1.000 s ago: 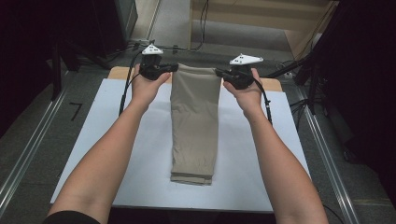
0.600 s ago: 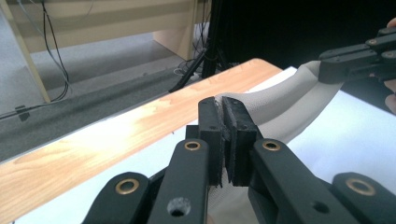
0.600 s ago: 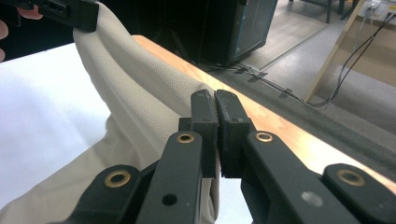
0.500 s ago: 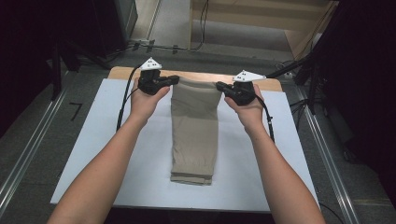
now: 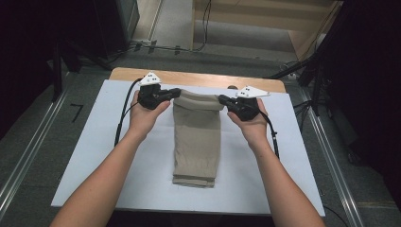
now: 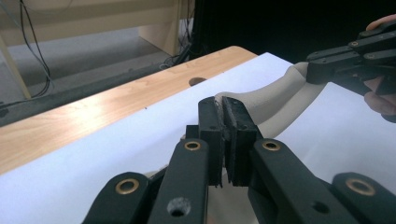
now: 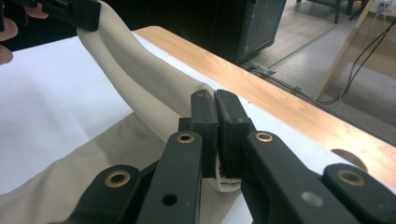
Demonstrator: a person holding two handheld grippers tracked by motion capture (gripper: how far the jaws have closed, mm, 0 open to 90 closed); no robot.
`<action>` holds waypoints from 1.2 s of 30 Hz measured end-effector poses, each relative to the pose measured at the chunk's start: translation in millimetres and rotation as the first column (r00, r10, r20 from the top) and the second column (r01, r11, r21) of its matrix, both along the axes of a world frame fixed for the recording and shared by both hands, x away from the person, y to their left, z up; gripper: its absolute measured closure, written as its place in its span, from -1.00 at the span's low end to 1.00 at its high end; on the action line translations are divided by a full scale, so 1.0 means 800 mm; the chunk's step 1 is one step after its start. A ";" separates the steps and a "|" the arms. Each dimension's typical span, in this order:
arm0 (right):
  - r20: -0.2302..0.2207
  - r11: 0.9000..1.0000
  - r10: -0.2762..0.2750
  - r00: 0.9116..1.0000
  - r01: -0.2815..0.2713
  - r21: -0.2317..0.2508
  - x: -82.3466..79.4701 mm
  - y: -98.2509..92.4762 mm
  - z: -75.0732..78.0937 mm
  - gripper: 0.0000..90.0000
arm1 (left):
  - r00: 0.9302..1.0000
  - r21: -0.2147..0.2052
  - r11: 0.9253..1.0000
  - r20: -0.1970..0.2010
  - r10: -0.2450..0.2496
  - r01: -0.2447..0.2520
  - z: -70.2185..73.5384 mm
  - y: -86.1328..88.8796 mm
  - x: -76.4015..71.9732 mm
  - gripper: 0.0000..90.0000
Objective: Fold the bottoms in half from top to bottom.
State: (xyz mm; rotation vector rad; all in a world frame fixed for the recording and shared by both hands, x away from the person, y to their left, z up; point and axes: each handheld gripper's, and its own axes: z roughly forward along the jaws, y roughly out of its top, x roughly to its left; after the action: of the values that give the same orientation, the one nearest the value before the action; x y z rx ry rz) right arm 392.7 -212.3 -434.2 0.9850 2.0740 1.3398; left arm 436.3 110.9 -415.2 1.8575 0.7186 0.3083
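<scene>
While both tools (image 5: 176,92) (image 5: 222,100) pinch its far end: folded beige trousers (image 5: 196,142), long axis near-to-far.

A long folded strip of beige cloth (image 5: 196,137) lies lengthwise down the middle of the white sheet (image 5: 85,156) that covers the table (image 5: 198,78). The left tongs (image 5: 174,93) pinch its far left corner and the right tongs (image 5: 223,100) its far right corner, so the far end rises in a soft roll between them.

Plain beige folded trousers (image 5: 196,137), white table cover (image 5: 94,156), light wooden table edge (image 5: 189,78), black grippers (image 5: 163,94) with grey plates.
</scene>
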 end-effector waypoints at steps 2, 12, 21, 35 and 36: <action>-0.007 1.000 0.004 1.000 -0.003 0.008 -0.005 0.000 -0.002 0.90 | 1.000 0.001 1.000 -0.001 -0.001 0.001 -0.003 0.000 -0.005 0.95; -0.012 1.000 0.020 1.000 -0.020 0.024 -0.029 -0.001 -0.017 0.90 | 1.000 -0.010 1.000 -0.005 -0.010 0.010 -0.018 0.005 -0.030 0.95; -0.016 0.999 0.033 0.999 -0.032 0.035 -0.049 0.000 -0.027 0.90 | 1.000 -0.006 1.000 -0.004 -0.026 0.026 -0.027 0.010 -0.050 0.95; -0.015 0.998 0.046 0.999 -0.046 0.043 -0.085 -0.001 -0.037 0.90 | 0.999 -0.014 0.999 -0.008 -0.050 0.050 -0.041 0.016 -0.087 0.95; -0.015 0.998 0.047 0.999 -0.046 0.043 -0.088 -0.001 -0.038 0.90 | 0.999 -0.017 0.999 -0.010 -0.052 0.052 -0.042 0.017 -0.089 0.95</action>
State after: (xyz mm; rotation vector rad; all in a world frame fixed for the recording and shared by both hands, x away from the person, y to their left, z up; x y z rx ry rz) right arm 322.4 -213.1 -464.8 0.9740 2.1008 1.4095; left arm 364.9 124.7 -448.8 1.8603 0.6773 0.2586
